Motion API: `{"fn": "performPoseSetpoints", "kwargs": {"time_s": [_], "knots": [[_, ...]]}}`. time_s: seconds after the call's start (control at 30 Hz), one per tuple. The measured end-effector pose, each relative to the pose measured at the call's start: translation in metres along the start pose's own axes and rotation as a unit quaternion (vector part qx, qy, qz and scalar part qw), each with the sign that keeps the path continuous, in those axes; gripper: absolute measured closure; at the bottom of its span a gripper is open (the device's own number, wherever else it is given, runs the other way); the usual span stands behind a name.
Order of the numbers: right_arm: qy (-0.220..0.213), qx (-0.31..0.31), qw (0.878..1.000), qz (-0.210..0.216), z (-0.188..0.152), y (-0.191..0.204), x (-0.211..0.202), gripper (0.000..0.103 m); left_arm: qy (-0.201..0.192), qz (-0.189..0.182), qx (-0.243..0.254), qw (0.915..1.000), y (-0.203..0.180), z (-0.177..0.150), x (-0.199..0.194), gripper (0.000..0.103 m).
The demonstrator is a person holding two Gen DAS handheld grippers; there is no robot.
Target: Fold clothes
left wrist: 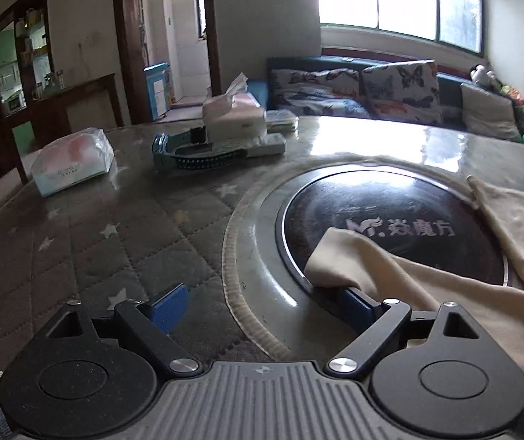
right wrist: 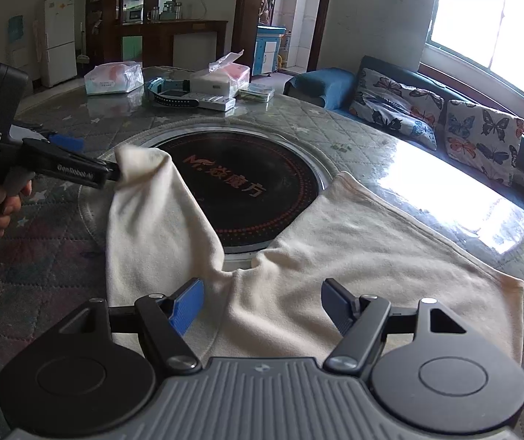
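Observation:
A cream pair of shorts (right wrist: 353,242) lies on the round table, its two legs spread over the black induction plate (right wrist: 247,183). My left gripper (left wrist: 262,302) is open wide. Its right finger (left wrist: 357,302) is tucked under the hem of the left leg (left wrist: 339,256), which drapes over it. In the right wrist view the left gripper (right wrist: 89,161) shows at the left, that leg end (right wrist: 141,161) bunched on its lower finger. My right gripper (right wrist: 262,306) is open and empty, hovering over the crotch area of the shorts.
At the table's far side sit a tissue pack (right wrist: 113,77), a tissue box (right wrist: 221,75), a blue watch (right wrist: 174,95) and a remote (left wrist: 265,145). A sofa with butterfly cushions (right wrist: 482,135) runs along the right. A quilted star-pattern cover (left wrist: 97,242) lies on the table.

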State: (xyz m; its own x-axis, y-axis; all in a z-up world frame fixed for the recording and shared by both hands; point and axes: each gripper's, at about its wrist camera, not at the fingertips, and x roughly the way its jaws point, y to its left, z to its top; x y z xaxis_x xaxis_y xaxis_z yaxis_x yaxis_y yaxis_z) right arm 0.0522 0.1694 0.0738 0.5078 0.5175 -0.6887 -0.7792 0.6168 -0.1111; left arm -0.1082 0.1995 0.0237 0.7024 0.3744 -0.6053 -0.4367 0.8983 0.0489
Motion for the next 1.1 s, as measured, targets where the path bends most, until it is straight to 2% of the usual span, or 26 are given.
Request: {"fn": "performPoseSetpoints", "kwargs": {"time_s": [0.13,0.27,0.37,0.53,0.6,0.77,0.87,0.9,0.97,1.0,1.1], "knots": [[0.0,-0.005,1.0,0.01,0.002,0.006,0.003,0.03,-0.02,-0.054,0.013,0.9983,-0.006,0.001,-0.014,0.011],[0.0,-0.006,1.0,0.022,0.002,0.014,0.004,0.03,-0.017,-0.077,0.003,0.9969,-0.011,0.004,-0.009,0.013],[-0.002,-0.017,0.999,0.033,0.002,0.023,0.003,0.031,-0.002,-0.074,-0.017,0.9971,-0.009,0.007,0.003,0.013],[-0.003,-0.036,0.998,0.051,0.004,0.036,0.003,0.038,0.009,-0.07,-0.032,0.997,-0.003,0.006,0.015,0.028],[-0.003,-0.043,0.997,0.058,0.004,0.041,0.004,0.044,0.006,-0.069,-0.026,0.9973,-0.003,0.007,0.017,0.03],[-0.004,-0.062,0.995,0.075,0.005,0.055,0.004,0.054,0.003,-0.081,-0.013,0.9966,-0.005,0.007,0.021,0.059],[0.0,-0.065,0.994,0.084,0.006,0.06,0.009,0.06,0.005,-0.088,-0.021,0.9959,-0.001,0.006,0.021,0.082],[0.002,-0.064,0.994,0.086,0.006,0.061,0.011,0.066,0.006,-0.091,-0.03,0.9953,0.002,0.006,0.02,0.089],[0.007,-0.063,0.994,0.092,0.007,0.063,0.016,0.07,0.006,-0.096,-0.047,0.9942,0.009,0.006,0.017,0.093],[0.009,-0.065,0.993,0.094,0.006,0.065,0.017,0.075,0.005,-0.098,-0.054,0.9937,0.012,0.005,0.015,0.094],[0.008,-0.068,0.993,0.1,0.004,0.068,0.02,0.08,-0.004,-0.09,-0.054,0.9944,0.015,0.004,0.007,0.097]]}}
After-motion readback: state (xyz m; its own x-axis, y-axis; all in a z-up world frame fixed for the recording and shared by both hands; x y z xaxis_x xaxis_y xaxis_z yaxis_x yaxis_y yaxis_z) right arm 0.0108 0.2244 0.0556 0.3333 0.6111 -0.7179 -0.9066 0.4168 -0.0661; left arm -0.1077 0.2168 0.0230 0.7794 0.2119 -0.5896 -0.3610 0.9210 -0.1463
